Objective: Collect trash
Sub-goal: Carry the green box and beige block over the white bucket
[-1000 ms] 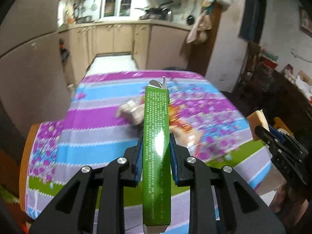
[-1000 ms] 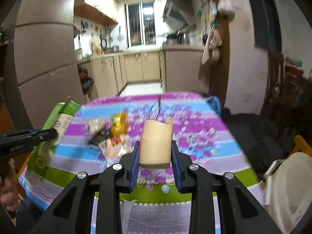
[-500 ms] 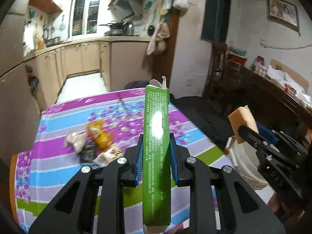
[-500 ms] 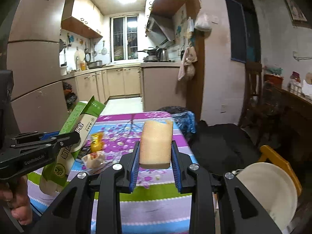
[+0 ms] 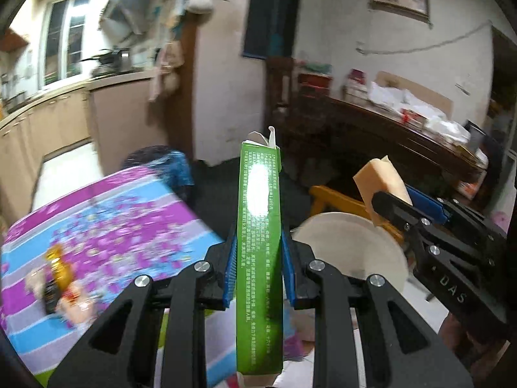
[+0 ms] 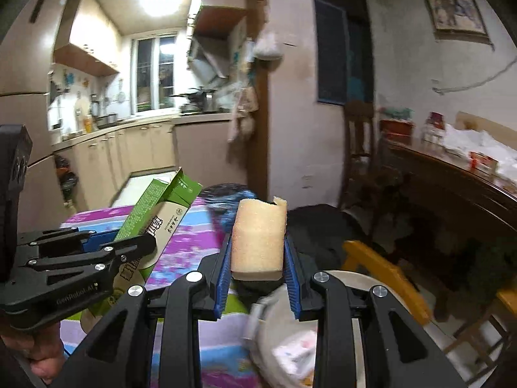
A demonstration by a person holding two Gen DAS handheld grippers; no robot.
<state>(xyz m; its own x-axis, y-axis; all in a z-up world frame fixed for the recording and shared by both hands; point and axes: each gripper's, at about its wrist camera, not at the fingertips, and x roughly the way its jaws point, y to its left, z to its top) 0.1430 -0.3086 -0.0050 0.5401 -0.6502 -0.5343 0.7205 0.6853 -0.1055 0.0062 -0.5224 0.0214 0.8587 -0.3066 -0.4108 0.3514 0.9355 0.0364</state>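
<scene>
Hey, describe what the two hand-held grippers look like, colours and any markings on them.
Both are matte black plastic frames with cut-out linkage arms and silver screw heads. The fingers carry ribbed blue pads. The left hand-held gripper bears faint "GenRobot.AI" lettering; the right hand-held gripper shows "DAS". No cables or sleeves are visible.

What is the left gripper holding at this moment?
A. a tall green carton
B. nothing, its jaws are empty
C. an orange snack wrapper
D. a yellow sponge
A: in the left wrist view the left gripper has its blue pads pressed on both sides of the green carton, while the yellow sponge sits in the right gripper.
</scene>
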